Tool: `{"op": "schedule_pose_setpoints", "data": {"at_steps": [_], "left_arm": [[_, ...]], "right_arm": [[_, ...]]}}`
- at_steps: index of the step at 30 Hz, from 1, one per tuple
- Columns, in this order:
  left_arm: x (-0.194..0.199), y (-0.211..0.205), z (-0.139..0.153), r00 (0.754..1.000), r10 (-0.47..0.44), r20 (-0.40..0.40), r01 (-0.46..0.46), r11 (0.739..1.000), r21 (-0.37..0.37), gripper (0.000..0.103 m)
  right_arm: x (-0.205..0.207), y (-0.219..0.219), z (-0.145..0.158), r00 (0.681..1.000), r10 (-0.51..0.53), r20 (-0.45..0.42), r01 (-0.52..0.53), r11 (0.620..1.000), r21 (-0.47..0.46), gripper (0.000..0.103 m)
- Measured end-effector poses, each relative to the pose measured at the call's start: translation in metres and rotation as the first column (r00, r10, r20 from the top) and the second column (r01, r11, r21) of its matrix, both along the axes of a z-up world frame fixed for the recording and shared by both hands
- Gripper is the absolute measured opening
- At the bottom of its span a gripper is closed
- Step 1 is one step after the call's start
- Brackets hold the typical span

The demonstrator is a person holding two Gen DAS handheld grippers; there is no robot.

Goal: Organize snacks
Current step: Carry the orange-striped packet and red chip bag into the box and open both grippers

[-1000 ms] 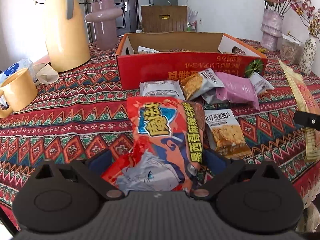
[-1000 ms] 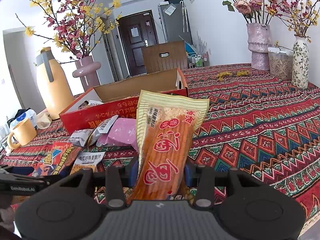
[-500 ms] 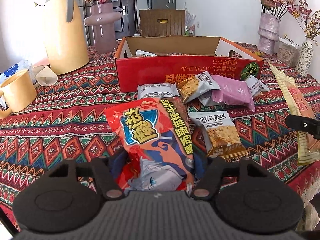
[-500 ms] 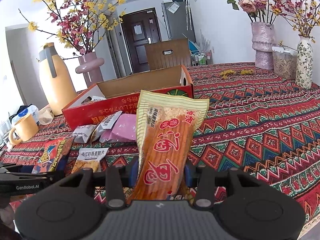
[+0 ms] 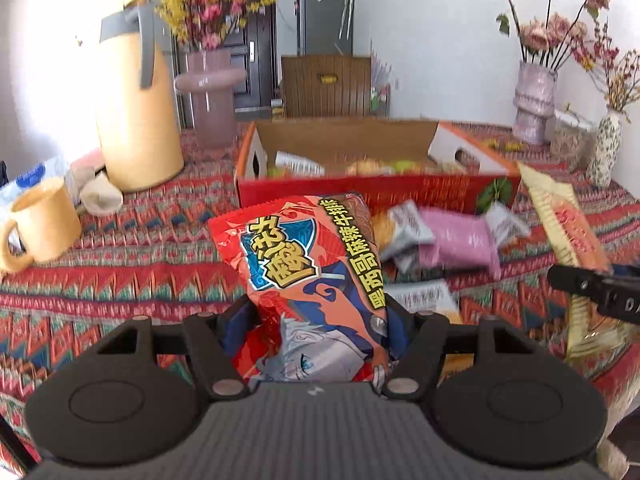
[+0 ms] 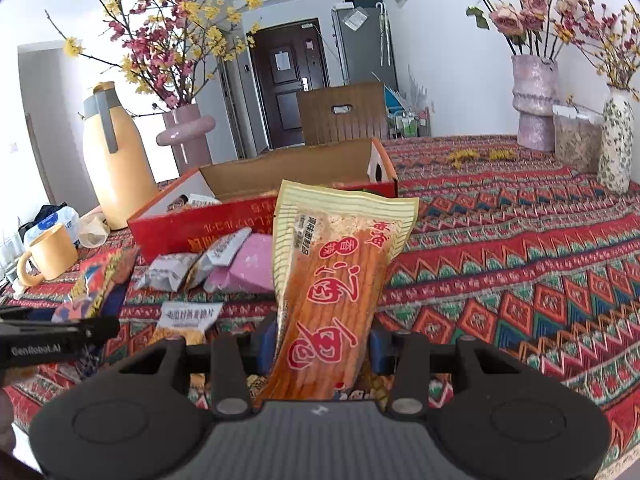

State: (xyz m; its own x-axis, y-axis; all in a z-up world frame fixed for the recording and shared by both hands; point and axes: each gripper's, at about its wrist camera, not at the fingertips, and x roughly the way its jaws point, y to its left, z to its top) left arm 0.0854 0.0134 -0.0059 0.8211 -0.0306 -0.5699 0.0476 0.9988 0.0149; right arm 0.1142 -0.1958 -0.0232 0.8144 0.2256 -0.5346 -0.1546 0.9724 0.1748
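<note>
The left gripper (image 5: 316,316) clamps a red snack bag (image 5: 308,276); the right gripper (image 6: 320,340) clamps a yellow snack packet (image 6: 336,280), near the red box (image 6: 224,224).

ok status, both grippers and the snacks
Left gripper shut on red chip bag. Right gripper shut on yellow stick-snack pack. Red box ahead, open. Loose packets lie in front of it.

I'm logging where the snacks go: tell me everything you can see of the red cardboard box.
The red cardboard box is an open, shallow tray, red printed outside, plain brown inside, with white end walls bearing cut-out handle holes. It sits flat on the patterned tablecloth. A few packets already lie inside; loose packets rest against its front wall.
</note>
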Motion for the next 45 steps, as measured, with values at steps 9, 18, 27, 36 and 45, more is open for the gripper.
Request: {"op": "schedule_pose_setpoints", "data": {"at_steps": [9,18,27,36,45], "left_arm": [[0.023,-0.009,0.032,0.995,-0.004,0.098,0.004,1.0,-0.002,0.067],[0.063,-0.02,0.051,0.99,0.014,0.144,-0.014,1.0,-0.003,0.067],[0.115,-0.025,0.062,0.985,0.049,0.168,-0.046,0.999,-0.019,0.067],[0.167,-0.031,0.06,0.985,0.072,0.158,-0.072,0.997,-0.009,0.067],[0.196,-0.029,0.029,0.982,0.092,0.165,-0.094,0.996,0.002,0.067]], "right_arm": [[0.023,0.006,0.019,0.998,0.01,0.068,-0.009,1.0,-0.015,0.043],[0.064,0.019,0.036,0.993,0.03,0.115,-0.027,0.999,-0.03,0.043],[0.121,0.027,0.056,0.988,0.035,0.152,-0.03,0.999,-0.034,0.043],[0.184,0.035,0.064,0.989,0.035,0.145,-0.03,0.999,-0.038,0.043],[0.236,0.032,0.038,0.996,0.006,0.094,-0.006,1.0,0.003,0.043]]}}
